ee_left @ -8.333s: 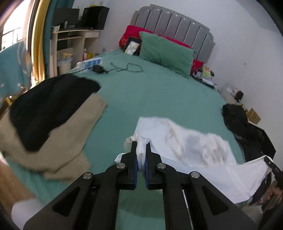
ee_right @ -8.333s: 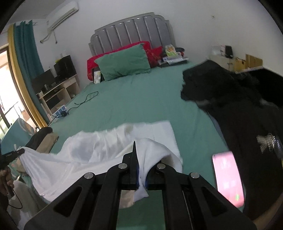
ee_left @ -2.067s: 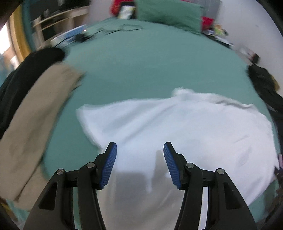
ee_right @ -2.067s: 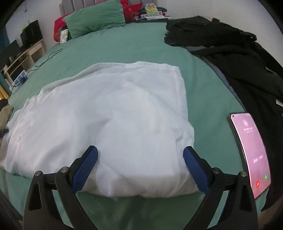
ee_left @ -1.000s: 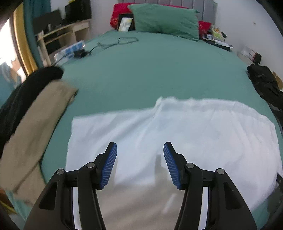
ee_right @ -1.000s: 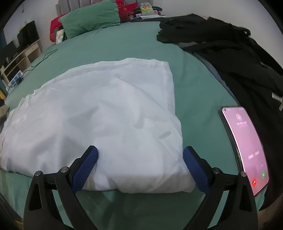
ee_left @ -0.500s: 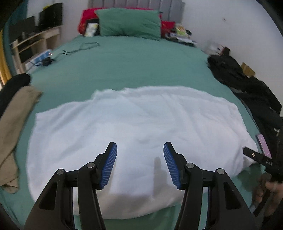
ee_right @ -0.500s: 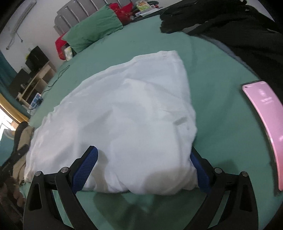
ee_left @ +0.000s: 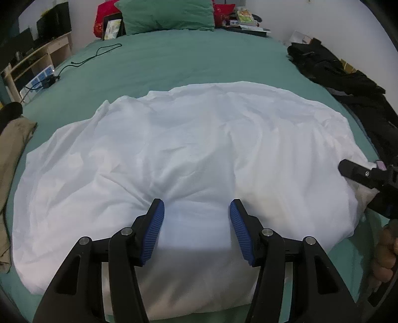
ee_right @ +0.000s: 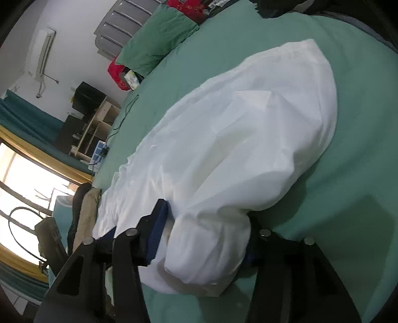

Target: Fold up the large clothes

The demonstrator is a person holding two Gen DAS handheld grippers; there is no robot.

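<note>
Spreading wide, the left gripper is held released over the near edge of the white garment, laid flat on the green bed. A bunched corner is straddled by the right gripper, grasp unclear. Green pillow lies beyond.

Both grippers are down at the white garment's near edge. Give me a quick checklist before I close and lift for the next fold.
1. Left gripper open over the white garment: ok.
2. Fabric between the left fingers: ok.
3. Right gripper has a bunched corner between its jaws: ok; closed on it: cannot tell.
4. Garment lying flat: not ok, creased.
5. Green bed beyond the garment free for folding: ok.
</note>
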